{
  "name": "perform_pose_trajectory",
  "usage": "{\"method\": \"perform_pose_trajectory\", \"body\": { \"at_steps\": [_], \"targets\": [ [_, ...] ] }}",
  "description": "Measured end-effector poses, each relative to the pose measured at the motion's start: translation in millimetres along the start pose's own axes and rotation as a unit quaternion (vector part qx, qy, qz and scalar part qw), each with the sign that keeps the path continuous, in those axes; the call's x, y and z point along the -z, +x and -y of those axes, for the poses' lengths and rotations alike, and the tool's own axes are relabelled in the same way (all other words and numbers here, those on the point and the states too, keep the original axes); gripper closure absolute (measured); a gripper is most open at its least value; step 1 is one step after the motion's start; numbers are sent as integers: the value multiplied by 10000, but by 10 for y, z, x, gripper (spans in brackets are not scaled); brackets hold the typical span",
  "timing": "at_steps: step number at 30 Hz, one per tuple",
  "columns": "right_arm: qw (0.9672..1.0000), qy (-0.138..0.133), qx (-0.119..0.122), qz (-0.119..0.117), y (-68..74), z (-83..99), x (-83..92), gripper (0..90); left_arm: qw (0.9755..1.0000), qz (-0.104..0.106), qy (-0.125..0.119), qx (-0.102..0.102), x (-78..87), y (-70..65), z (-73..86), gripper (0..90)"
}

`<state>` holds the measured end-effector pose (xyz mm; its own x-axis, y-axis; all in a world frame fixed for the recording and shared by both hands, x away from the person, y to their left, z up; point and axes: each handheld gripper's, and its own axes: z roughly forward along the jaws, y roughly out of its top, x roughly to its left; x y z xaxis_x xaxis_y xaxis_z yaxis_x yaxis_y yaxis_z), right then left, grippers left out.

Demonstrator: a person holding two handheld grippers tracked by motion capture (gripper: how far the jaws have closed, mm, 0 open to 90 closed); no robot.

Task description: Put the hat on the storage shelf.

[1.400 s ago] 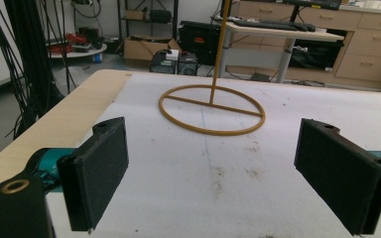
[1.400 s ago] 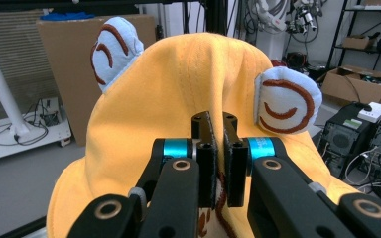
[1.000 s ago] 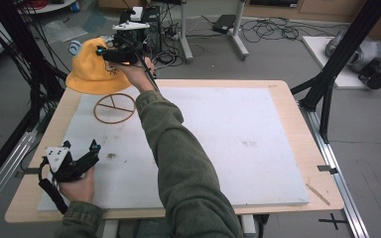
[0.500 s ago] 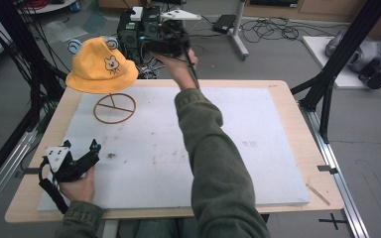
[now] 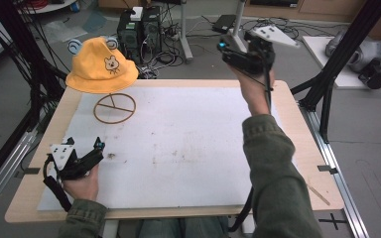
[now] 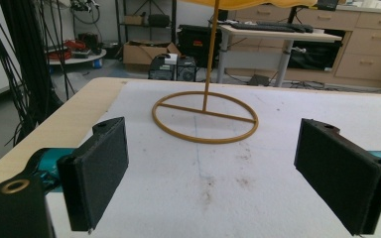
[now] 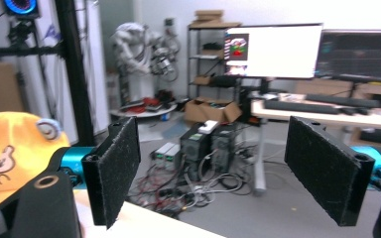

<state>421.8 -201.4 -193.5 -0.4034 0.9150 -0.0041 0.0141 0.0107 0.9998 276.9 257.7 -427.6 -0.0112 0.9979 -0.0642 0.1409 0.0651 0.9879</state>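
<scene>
White-topped table (image 5: 178, 148) in a cluttered lab. Yellow hat (image 5: 100, 67) sits atop its ring-based stand (image 5: 114, 107) at the far-left corner. Right gripper (image 5: 245, 49), jaws apart and empty, hangs right of the hat; left gripper (image 5: 79, 161), likewise released, rests nearer the stand.

My left claw (image 5: 95, 148) low at the near left of the desk (image 5: 188, 148), resting on or just over the surface; I cannot tell which. My left hand (image 5: 82, 184) wraps its body from behind, green sleeve cuff at the desk's near edge. Jaws wide apart, nothing between them; same in the left gripper view, pads facing each other across an open gap.

My right arm stretched forward, sleeve running up the right side of the desk. My right hand (image 5: 254, 89) raised, holding my right claw (image 5: 226, 49) high above the far edge. In the right gripper view its jaws stand wide apart, empty.
</scene>
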Motion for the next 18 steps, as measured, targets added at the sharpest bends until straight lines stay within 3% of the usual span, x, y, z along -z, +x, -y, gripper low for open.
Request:
{"method": "perform_pose_trajectory", "body": {
  "at_steps": [3,9,13,18],
  "targets": [
    [9997,-81,63,241,-89,86,255,215,10000,8,-12,-24,-10,-29,-5,139],
    [9973,-92,137,713,-207,423,710,209,10000,-19,19,11,-19,-33,2,139],
    [9965,-161,202,800,-271,571,922,209,10000,-26,21,19,-12,-28,2,139],
    [9954,-302,86,908,-279,789,1174,209,10000,-68,19,24,-13,-14,5,139]
  ]
}}
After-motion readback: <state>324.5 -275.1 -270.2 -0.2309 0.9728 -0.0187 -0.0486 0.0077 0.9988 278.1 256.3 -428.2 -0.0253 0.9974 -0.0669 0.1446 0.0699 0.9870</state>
